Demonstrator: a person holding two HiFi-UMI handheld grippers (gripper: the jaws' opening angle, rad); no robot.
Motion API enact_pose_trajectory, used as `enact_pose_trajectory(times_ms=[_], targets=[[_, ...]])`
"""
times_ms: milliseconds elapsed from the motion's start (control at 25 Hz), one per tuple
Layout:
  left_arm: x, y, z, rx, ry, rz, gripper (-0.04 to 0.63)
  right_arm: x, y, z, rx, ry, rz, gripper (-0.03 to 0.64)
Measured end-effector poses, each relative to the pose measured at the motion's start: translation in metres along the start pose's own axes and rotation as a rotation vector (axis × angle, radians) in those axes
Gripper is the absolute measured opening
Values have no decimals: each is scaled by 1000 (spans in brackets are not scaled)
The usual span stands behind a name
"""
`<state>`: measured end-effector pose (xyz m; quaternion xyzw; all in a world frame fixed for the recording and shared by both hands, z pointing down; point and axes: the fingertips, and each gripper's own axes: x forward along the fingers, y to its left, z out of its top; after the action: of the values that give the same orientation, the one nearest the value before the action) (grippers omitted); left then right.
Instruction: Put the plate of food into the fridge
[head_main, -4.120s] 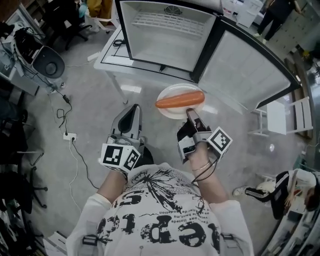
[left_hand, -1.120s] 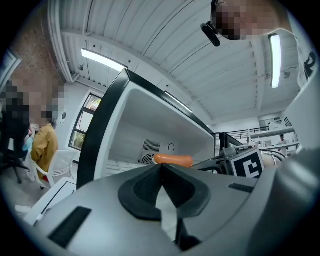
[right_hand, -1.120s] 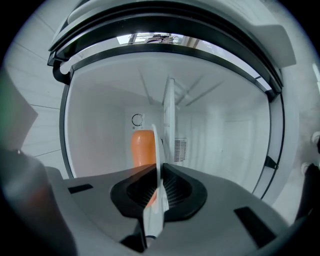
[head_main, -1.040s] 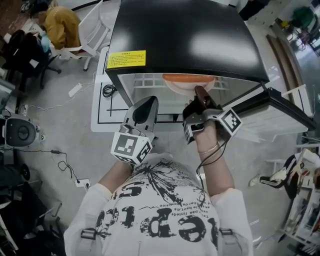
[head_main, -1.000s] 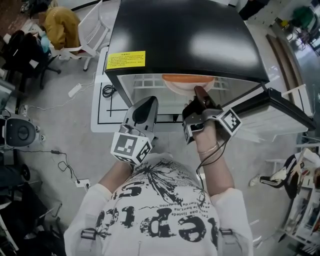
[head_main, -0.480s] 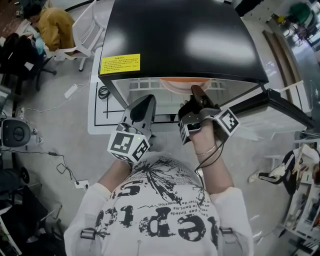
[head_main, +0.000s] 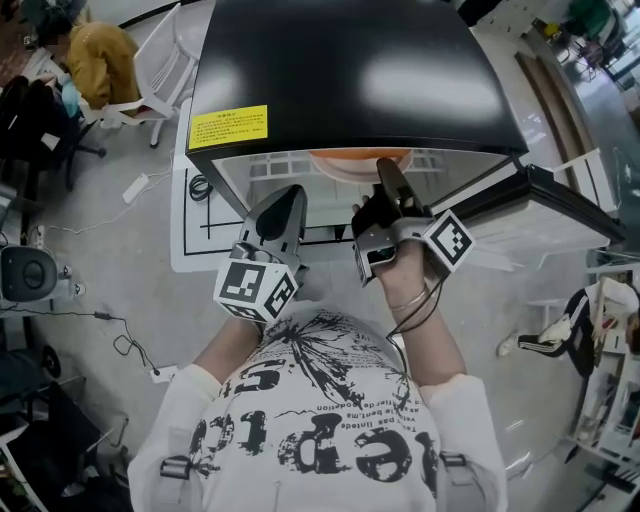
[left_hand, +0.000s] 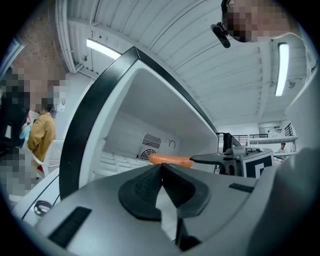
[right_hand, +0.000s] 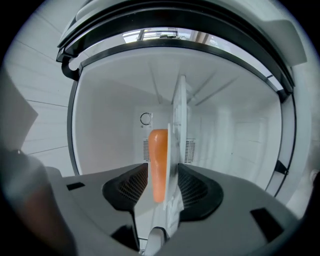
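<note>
The small fridge (head_main: 350, 70) has a black top and stands open in front of me. The white plate (head_main: 347, 170) with the orange carrot (head_main: 360, 155) is inside it, mostly hidden under the top's edge. My right gripper (head_main: 385, 178) reaches into the opening. In the right gripper view the plate (right_hand: 178, 130) stands edge-on between the jaws with the carrot (right_hand: 158, 160) on its left face. The jaws are opening and the pads stand just off the plate. My left gripper (head_main: 290, 195) hovers shut at the fridge's front, holding nothing; from it the carrot (left_hand: 169, 159) shows inside.
The fridge door (head_main: 560, 205) hangs open to the right. The fridge stands on a white table (head_main: 190, 235). A wire shelf (head_main: 270, 165) shows inside the opening. A white chair (head_main: 160, 55) and a seated person in yellow (head_main: 90, 50) are at the far left. Cables lie on the floor.
The plate with the carrot has gone from in front of the fridge to inside it, now mostly hidden under the top. The right gripper has followed it in. The left gripper stays shut alongside.
</note>
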<state>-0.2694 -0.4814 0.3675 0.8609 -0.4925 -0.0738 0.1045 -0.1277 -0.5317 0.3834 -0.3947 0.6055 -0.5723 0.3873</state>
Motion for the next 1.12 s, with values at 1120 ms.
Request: enact_pose_trajectory(times_ms=[1120], targets=[[-1,-20,-1,-18,-5,-59,8,-51,-9,-12,-435,63,-28,2]])
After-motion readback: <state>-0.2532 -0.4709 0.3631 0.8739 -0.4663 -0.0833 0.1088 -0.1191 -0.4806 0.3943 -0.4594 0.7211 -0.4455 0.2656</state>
